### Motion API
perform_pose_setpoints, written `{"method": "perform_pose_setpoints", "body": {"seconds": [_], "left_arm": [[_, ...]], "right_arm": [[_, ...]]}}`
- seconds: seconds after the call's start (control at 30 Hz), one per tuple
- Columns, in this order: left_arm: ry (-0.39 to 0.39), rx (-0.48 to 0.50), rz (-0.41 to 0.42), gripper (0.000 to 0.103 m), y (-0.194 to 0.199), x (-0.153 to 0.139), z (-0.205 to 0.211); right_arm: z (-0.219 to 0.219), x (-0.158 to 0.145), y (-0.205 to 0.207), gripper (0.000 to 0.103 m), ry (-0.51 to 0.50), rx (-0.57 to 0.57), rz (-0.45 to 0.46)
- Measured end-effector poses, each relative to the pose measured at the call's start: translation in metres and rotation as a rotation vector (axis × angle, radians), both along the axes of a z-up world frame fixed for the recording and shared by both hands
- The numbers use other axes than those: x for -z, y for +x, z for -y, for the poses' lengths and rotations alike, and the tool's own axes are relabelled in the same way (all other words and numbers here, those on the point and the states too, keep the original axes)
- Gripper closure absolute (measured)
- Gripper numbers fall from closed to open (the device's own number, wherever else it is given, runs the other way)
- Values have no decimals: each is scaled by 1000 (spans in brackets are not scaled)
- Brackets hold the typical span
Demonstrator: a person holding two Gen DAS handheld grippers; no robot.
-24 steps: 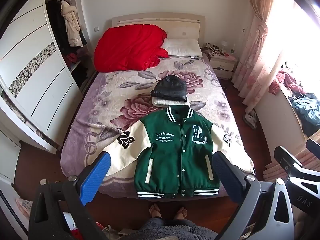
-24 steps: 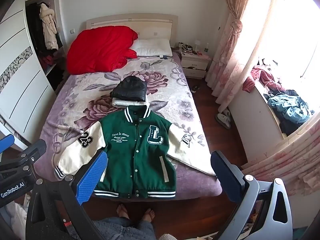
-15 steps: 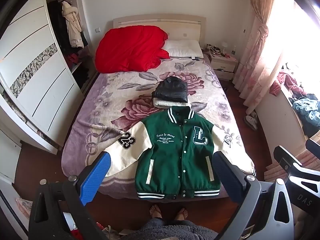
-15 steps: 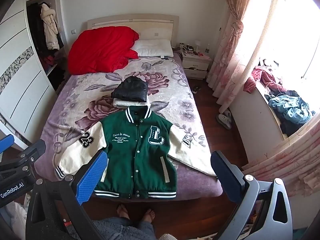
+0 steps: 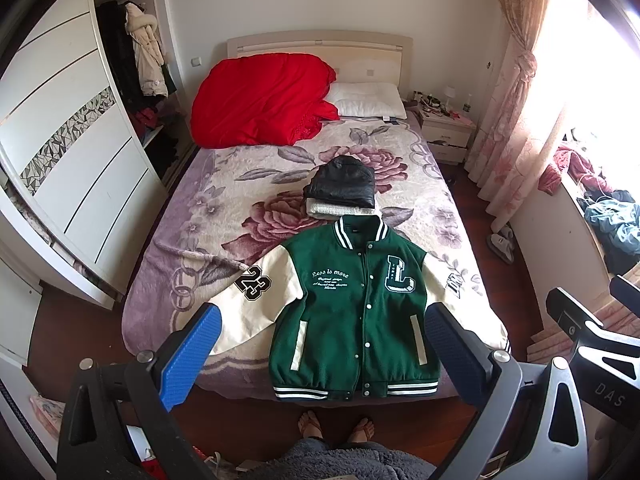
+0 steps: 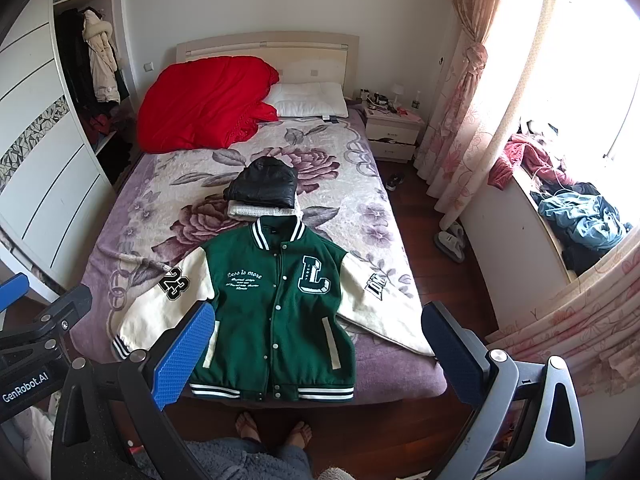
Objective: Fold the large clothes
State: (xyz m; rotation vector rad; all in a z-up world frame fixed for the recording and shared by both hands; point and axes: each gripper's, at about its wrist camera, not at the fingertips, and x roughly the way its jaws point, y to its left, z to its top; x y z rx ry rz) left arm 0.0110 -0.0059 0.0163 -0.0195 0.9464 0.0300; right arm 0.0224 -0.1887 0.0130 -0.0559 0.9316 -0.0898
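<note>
At the bed's foot | varsity jacket (image 5: 356,312) lies flat, front up, sleeves spread for folding | left gripper (image 5: 320,356) and right gripper (image 6: 320,356) hover above, jaws apart, empty | folded pile (image 5: 342,196) just behind collar, possibly touching

jacket (image 5: 356,312) on bed (image 5: 224,208), folded stack (image 5: 342,194) behind
</note>
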Motion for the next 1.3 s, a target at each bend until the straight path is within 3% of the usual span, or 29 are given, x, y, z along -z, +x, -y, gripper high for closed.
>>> {"method": "perform_pose_setpoints", "body": {"seconds": [1.3], "left_arm": [[-16,0,30,0,-6,-13,-7]], "right_arm": [[-3,-13,3,0,2,-1,23]]}}
